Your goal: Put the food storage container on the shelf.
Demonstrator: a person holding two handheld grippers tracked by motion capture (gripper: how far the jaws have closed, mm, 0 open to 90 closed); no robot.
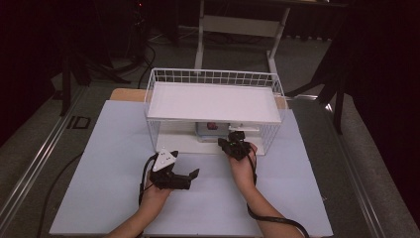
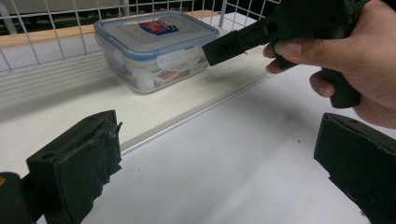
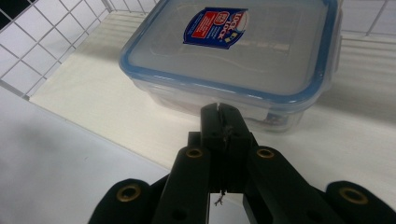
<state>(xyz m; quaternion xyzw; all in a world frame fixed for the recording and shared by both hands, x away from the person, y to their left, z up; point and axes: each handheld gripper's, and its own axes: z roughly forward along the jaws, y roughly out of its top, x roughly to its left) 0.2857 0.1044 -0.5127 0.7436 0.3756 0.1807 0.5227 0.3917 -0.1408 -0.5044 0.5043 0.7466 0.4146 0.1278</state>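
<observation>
Right gripper view shows the right gripper (image 3: 219, 114) pressed together at the container (image 3: 233, 56); left gripper (image 2: 210, 154) spread.

- Left gripper (image 1: 194, 173) sits low on the near left, jaws spread wide, pointing right
- Right gripper (image 1: 236, 136) reaches farther forward on the right, jaws pressed together, hand (image 1: 242, 166) wrapped around its grip

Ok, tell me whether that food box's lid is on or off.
On. The blue-rimmed lid sits flat over the food box, side flap folded down.
</observation>
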